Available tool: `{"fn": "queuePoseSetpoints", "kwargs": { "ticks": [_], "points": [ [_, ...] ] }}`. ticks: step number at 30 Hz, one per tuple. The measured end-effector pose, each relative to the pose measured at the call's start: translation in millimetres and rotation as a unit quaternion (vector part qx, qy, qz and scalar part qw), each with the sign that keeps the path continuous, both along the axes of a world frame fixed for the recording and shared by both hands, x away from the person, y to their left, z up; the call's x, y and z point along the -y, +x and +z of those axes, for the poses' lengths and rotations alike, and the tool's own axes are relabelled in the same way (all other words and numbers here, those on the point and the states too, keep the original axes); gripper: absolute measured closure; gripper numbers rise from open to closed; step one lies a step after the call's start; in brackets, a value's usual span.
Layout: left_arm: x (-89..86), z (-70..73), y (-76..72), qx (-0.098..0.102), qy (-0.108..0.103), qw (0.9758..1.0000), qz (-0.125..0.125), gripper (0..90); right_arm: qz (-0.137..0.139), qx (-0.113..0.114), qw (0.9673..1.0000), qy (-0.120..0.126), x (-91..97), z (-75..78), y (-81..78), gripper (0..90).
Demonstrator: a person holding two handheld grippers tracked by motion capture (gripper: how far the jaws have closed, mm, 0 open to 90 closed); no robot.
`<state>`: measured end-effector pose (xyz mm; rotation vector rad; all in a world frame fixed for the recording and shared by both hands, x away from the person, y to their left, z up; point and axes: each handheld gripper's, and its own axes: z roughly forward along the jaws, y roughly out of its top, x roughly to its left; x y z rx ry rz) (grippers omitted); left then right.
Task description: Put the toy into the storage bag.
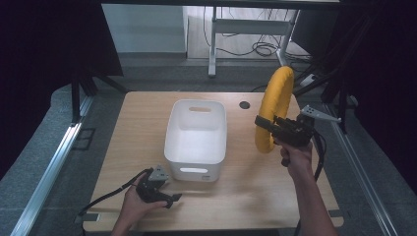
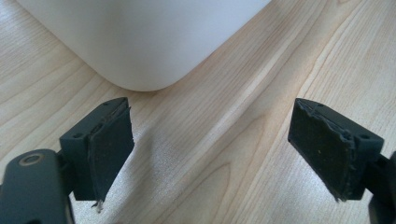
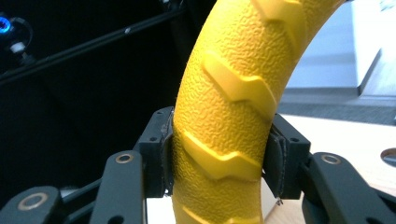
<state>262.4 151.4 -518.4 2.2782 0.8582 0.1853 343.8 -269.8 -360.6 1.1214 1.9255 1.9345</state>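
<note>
The right gripper (image 1: pixel 265 125) clamps the yellow ring (image 1: pixel 275 105) upright above the tabletop (image 1: pixel 142 128), right of the bin (image 1: pixel 173 130). The left gripper (image 1: pixel 169 199), jaws open and empty, rests by the bin's front. The ring probably belongs in the bin: it should be tipped flat over the opening before release.

Both forearms bare, no sleeves in the high view. Left gripper (image 1: pixel 169 198): black body, grey three-cornered plate on top, black cable trailing off its back. Right gripper (image 1: pixel 262 122): same black build, grey plate, dark cable hanging below. Fingers (image 2: pixel 108 148) are matte black blocks with worn, frayed dark pads; brass-coloured rivets at the linkage pivots, small screws in the finger blocks.
</note>
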Motion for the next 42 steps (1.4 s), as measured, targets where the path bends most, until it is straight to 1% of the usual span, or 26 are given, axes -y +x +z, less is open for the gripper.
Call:
{"fn": "queuePoseSetpoints", "kwargs": {
  "ticks": [3, 6, 11, 16, 21, 25, 29, 34, 37, 42],
  "points": [
    [0.4, -0.5, 0.0, -0.001, -0.001, 1.0000, 0.001, 14.2, -0.019, 0.008, 0.9997, 0.013, -8.7, -1.1, -3.4, 50.3],
    [0.6, -0.7, 0.1, -0.002, -0.001, 1.0000, 0.000, 14.2, -0.026, 0.018, 0.9994, 0.016, -17.1, -1.6, -5.5, 50.1],
    [0.3, -0.4, 0.0, -0.001, 0.000, 1.0000, 0.000, 14.2, -0.041, 0.041, 0.9978, 0.032, -32.5, -0.7, -9.1, 50.0],
    [0.4, -0.8, 0.2, -0.002, -0.001, 1.0000, -0.001, 14.2, -0.048, 0.062, 0.9959, 0.046, -42.5, 2.1, -10.7, 50.0],
    [0.7, -1.1, 0.2, -0.003, 0.000, 1.0000, -0.001, 14.2, -0.053, 0.072, 0.9946, 0.054, -47.7, 4.3, -11.8, 50.0],
    [1.2, -1.3, 0.2, -0.006, -0.002, 1.0000, 0.001, 14.2, -0.051, 0.075, 0.9943, 0.057, -50.2, 6.5, -12.7, 50.0],
    [1.5, -2.0, 0.3, -0.007, -0.001, 1.0000, 0.000, 14.2, -0.050, 0.082, 0.9935, 0.060, -53.3, 13.5, -14.2, 49.9],
    [1.3, -1.6, 0.0, -0.007, -0.002, 1.0000, 0.001, 14.2, -0.046, 0.102, 0.9919, 0.060, -58.5, 25.8, -18.2, 49.9],
    [1.3, -1.6, 0.1, -0.006, -0.001, 1.0000, 0.000, 14.2, -0.041, 0.108, 0.9914, 0.062, -63.5, 33.9, -21.2, 49.9],
    [1.2, -1.3, -0.2, -0.008, -0.001, 1.0000, 0.002, 14.2, -0.033, 0.125, 0.9894, 0.066, -75.8, 46.4, -24.6, 49.8]
  ]
}}
